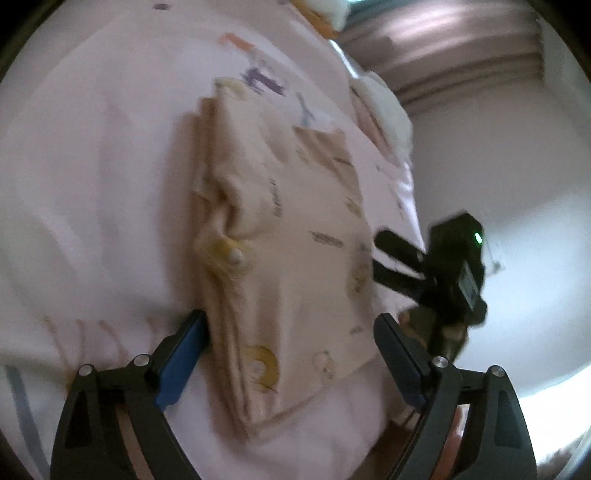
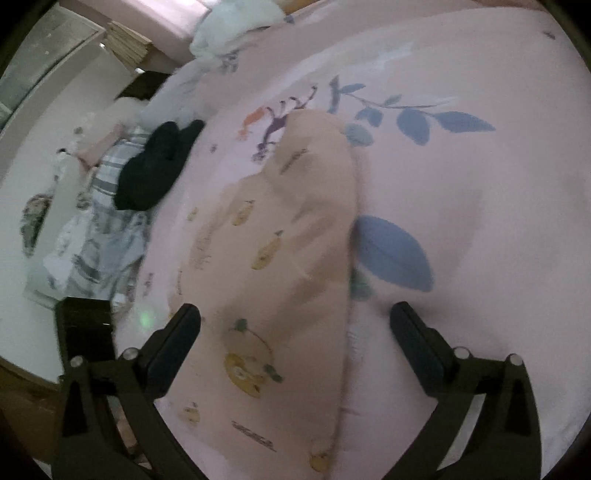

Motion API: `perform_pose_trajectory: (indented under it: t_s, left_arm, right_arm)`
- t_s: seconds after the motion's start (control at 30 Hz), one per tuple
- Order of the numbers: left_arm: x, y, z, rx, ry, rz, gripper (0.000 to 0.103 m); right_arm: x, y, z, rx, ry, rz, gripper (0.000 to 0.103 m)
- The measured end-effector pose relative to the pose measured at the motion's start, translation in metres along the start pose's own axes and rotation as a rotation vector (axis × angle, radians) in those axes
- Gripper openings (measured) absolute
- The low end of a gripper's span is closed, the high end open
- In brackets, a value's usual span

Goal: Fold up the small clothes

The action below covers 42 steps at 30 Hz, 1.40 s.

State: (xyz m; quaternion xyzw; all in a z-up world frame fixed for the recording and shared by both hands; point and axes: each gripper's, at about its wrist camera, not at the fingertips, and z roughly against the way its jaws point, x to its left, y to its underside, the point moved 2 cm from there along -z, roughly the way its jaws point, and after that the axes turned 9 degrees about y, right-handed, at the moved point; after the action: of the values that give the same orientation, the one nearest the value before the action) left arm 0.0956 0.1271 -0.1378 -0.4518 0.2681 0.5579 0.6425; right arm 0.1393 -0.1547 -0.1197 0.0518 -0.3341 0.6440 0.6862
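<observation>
A small peach garment (image 1: 288, 266) with yellow fruit prints lies folded on the pink bed sheet (image 1: 92, 184). My left gripper (image 1: 291, 332) is open, its fingers on either side of the garment's near end, close above it. The right gripper (image 1: 380, 258) shows in the left wrist view at the garment's right edge, jaws apart. In the right wrist view the same garment (image 2: 288, 258) lies lengthwise, and my right gripper (image 2: 295, 325) is open, straddling its near part. Nothing is held in either one. Both views are blurred.
A black garment (image 2: 155, 170) and a grey-white plaid one (image 2: 99, 236) lie at the bed's left edge. A white cloth heap (image 2: 236, 26) sits at the far end. Blue leaf prints (image 2: 391, 247) mark the sheet. The bed's right edge drops to the floor (image 1: 498, 166).
</observation>
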Motion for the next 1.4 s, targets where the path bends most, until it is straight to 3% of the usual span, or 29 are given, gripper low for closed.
perform_pose_trajectory:
  t_s: [0.1, 0.13, 0.2, 0.3, 0.37, 0.43, 0.5, 0.57, 0.67, 0.73, 0.8, 0.93, 1.07, 1.23, 1.4]
  left_arm:
    - [-0.004, 0.000, -0.007, -0.019, 0.053, 0.013, 0.089]
    - [-0.004, -0.001, -0.008, -0.033, 0.078, 0.023, 0.089]
    - [-0.002, -0.007, -0.015, -0.084, 0.119, 0.060, 0.089]
    - [-0.003, -0.009, -0.015, -0.121, 0.123, 0.079, 0.085]
    - [0.000, -0.007, -0.017, -0.133, 0.065, 0.082, 0.052]
    - [0.009, -0.005, -0.017, -0.163, 0.016, 0.116, 0.034]
    - [0.018, -0.006, -0.020, -0.183, 0.068, 0.158, 0.026]
    - [0.019, -0.006, -0.023, -0.180, 0.069, 0.160, 0.022]
    - [0.018, -0.004, -0.021, -0.206, 0.101, 0.154, 0.019]
    - [0.016, -0.005, -0.021, -0.217, 0.135, 0.160, 0.018]
    - [0.014, -0.005, -0.017, -0.226, 0.135, 0.160, 0.018]
    - [-0.008, -0.003, -0.008, -0.250, 0.023, 0.053, 0.017]
    - [-0.029, -0.005, 0.008, -0.296, 0.107, 0.004, 0.017]
    - [-0.051, -0.006, 0.010, -0.306, 0.088, -0.061, 0.017]
    - [-0.075, -0.016, 0.005, -0.300, 0.124, -0.082, 0.017]
  right_arm:
    - [0.003, 0.001, -0.007, 0.032, -0.159, -0.037, 0.099]
    - [0.005, 0.002, -0.010, 0.039, -0.175, -0.041, 0.099]
    - [0.008, 0.004, -0.012, 0.004, -0.132, -0.032, 0.093]
    - [0.003, 0.007, -0.009, -0.049, -0.106, -0.054, 0.076]
    - [-0.004, 0.007, -0.009, -0.061, -0.081, -0.074, 0.052]
    - [-0.009, 0.008, -0.010, -0.080, -0.103, -0.099, 0.045]
    - [-0.010, 0.007, -0.011, -0.101, -0.093, -0.102, 0.038]
    - [-0.010, 0.005, -0.013, -0.119, -0.090, -0.100, 0.032]
    - [-0.022, 0.006, -0.010, -0.138, -0.162, -0.159, 0.026]
    - [-0.028, 0.006, -0.008, -0.145, -0.215, -0.194, 0.026]
    - [-0.024, 0.006, -0.005, -0.153, -0.194, -0.169, 0.025]
    - [-0.015, 0.006, 0.003, -0.175, -0.200, -0.142, 0.025]
    - [-0.016, 0.001, 0.019, -0.199, -0.285, -0.174, 0.025]
    - [-0.008, -0.002, 0.047, -0.255, -0.257, -0.120, 0.025]
    - [-0.010, -0.010, 0.074, -0.288, -0.259, -0.117, 0.025]
